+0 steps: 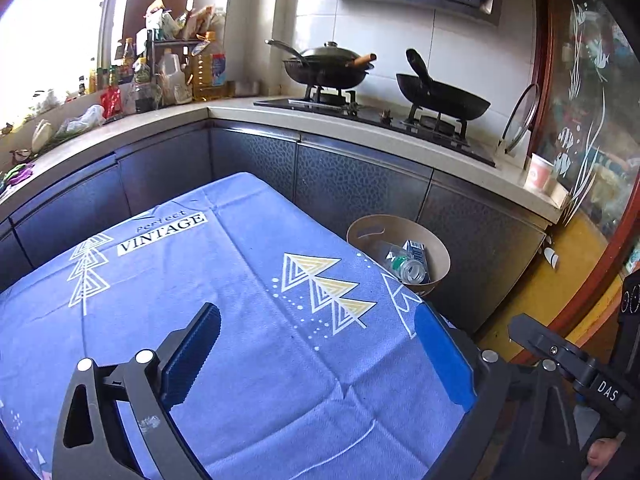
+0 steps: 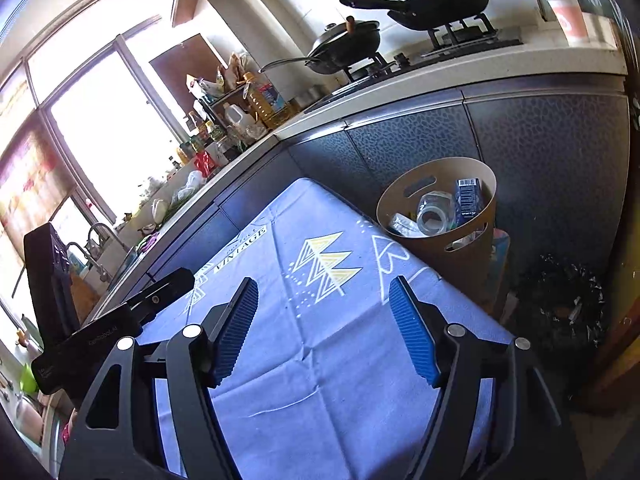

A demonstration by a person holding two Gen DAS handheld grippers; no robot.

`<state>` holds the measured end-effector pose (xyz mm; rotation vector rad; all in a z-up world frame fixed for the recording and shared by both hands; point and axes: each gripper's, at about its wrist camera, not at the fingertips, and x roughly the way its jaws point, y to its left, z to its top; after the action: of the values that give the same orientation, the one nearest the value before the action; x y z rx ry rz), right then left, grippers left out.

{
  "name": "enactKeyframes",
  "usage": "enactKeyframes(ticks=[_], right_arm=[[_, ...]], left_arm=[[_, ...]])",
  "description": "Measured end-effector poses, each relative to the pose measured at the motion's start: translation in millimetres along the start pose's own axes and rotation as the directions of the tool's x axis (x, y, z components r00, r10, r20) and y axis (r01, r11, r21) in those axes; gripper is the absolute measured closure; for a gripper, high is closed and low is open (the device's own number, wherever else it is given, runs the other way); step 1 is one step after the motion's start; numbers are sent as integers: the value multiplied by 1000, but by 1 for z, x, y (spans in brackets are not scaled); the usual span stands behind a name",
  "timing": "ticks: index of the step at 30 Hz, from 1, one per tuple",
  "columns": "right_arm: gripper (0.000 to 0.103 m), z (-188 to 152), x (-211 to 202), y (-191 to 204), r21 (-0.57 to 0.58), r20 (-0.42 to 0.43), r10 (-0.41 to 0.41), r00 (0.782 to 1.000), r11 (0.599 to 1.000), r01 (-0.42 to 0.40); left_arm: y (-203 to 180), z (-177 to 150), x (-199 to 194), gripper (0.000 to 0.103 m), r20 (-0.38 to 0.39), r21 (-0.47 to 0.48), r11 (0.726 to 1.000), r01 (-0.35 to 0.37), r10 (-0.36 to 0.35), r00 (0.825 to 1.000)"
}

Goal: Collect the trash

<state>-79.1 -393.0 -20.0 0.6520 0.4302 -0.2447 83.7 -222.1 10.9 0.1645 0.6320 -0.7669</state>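
A tan round bin (image 1: 362, 232) (image 2: 394, 196) stands on the floor past the far right corner of the table. In it lie a clear plastic bottle (image 1: 410, 268) (image 2: 434, 210) and a blue carton (image 1: 416, 249) (image 2: 467, 196). My left gripper (image 1: 320, 324) is open and empty above the blue tablecloth (image 1: 240, 280). My right gripper (image 2: 324, 300) is open and empty above the same tablecloth (image 2: 320, 352), to the right of the left one. No loose trash shows on the table.
A kitchen counter (image 1: 248, 110) wraps around the back with a stove, two black pans (image 1: 440, 100), oil bottles (image 1: 206, 68) and a paper cup (image 1: 540, 172). A black bag of rubbish (image 2: 560, 304) sits on the floor right of the bin. A sink tap (image 2: 100, 236) is at the left.
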Motion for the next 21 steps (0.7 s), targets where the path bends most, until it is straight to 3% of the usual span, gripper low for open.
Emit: enactKeyframes(ticks=[3, 8, 15, 21], right_arm=[[27, -4, -6, 11, -1, 5, -21, 1000, 1000, 21], [23, -5, -16, 25, -10, 36, -39, 999, 999, 39], [22, -10, -18, 46, -60, 26, -26, 999, 998, 27], [21, -21, -4, 53, -63, -24, -31, 999, 998, 29]], left_arm=[[8, -5, -11, 4, 15, -5, 1000, -18, 18, 1000], [20, -10, -23, 4, 27, -22, 999, -31, 32, 999], [31, -16, -36, 4, 52, -34, 998, -49, 51, 997], [45, -22, -38, 4, 34, -63, 992, -108, 110, 993]])
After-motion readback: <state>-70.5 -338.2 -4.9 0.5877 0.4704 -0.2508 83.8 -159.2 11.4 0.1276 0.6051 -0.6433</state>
